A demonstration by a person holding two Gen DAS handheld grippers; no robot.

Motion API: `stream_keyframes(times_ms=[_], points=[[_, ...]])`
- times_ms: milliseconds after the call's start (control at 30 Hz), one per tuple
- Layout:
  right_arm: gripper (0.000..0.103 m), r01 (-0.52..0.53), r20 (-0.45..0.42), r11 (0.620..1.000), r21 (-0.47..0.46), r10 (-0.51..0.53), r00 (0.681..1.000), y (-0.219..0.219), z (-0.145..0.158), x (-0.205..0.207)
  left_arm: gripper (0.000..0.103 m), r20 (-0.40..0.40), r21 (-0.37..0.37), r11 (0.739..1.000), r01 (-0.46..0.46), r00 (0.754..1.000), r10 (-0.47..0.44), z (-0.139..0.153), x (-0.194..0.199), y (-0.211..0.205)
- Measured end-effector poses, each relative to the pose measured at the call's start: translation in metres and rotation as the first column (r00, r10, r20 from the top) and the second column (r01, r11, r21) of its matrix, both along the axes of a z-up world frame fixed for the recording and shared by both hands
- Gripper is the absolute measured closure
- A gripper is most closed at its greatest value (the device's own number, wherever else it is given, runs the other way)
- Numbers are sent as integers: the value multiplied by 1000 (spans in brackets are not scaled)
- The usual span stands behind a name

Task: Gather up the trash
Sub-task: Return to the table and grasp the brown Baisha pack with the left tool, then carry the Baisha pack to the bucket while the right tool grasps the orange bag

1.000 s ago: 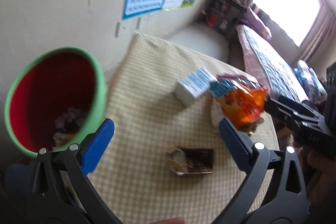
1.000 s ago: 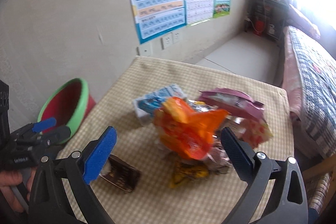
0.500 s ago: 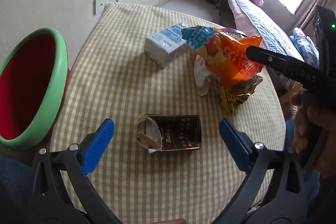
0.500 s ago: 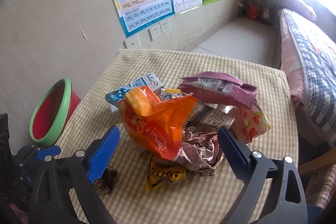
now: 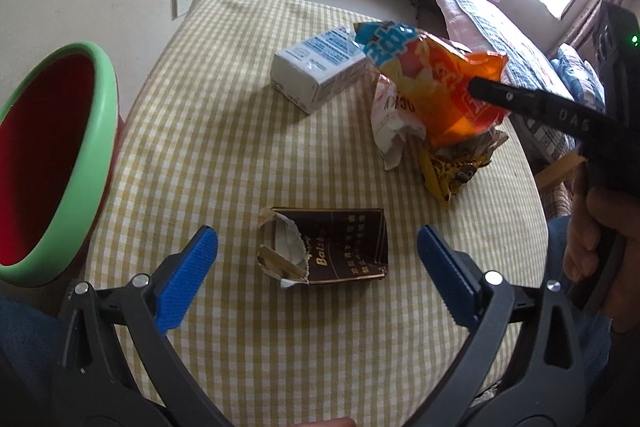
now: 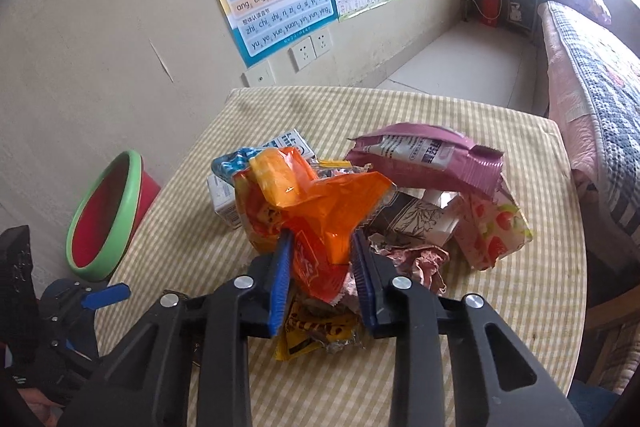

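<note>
a: where does the bin sit from the bag that's being grabbed?

b: the red plastic bin with the green rim (image 6: 106, 217) stands off the table's left edge, below the gingham cloth. the crinkled orange snack bag (image 6: 316, 211) lies on top of the wrapper pile near the middle of the yellow-and-white checked tablecloth (image 6: 420, 359). so the carry looks to run leftward, past the white-and-blue milk carton (image 5: 320, 69).

a: and the right gripper (image 6: 322, 267)?

b: its blue pads have just been closing, and in its own view they pinch the lower folds of the orange bag between them. clenched on the bag, i'd say.

a: the left gripper (image 5: 318, 269)?

b: spread wide, nothing in it. the torn dark brown cigarette pack (image 5: 332, 247) lies flat on the cloth right between its blue pads (image 5: 184, 281), not touched. the pack's long side runs across the opening, from one pad towards the other.

a: which hand is nearer the bin?

b: the left. the bin's rim sits just beside its left finger in that view, while the right has the whole left half of the table to cross. the bag is light and floppy, so other wrappers may drag along with it.
</note>
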State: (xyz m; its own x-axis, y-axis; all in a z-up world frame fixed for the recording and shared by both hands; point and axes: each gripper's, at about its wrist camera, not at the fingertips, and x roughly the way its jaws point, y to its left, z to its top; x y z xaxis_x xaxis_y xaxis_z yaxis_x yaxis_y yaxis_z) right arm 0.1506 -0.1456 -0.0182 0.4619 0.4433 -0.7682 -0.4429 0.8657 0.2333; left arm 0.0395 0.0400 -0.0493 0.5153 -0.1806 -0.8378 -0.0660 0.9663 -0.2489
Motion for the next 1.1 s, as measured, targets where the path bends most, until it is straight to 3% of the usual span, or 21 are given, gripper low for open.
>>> stream_keyframes(times_ms=[300,500,633,800,867,1100], points=[[77,-20,49,1000,-17,21,999,7,9,-7,6,-72,62,996,65,996,-61,-14,12,-17],[77,-22,55,1000,-14,22,998,7,9,-9,6,-130,150,982,115,987,-96,-32,22,-36],[77,-21,70,1000,-13,22,997,6,13,-10,16,-138,184,977,112,987,-87,-38,21,-38],[77,-21,71,1000,-10,22,997,4,14,-11,20,-106,165,980,110,990,-93,-31,16,-35],[77,-21,75,1000,-10,22,997,4,15,-11,26,-95,163,981,107,991,-92,-26,15,-35],[77,-18,89,1000,-12,19,996,5,22,-14,26,-82,123,990,74,995,-64,-19,14,-25]])
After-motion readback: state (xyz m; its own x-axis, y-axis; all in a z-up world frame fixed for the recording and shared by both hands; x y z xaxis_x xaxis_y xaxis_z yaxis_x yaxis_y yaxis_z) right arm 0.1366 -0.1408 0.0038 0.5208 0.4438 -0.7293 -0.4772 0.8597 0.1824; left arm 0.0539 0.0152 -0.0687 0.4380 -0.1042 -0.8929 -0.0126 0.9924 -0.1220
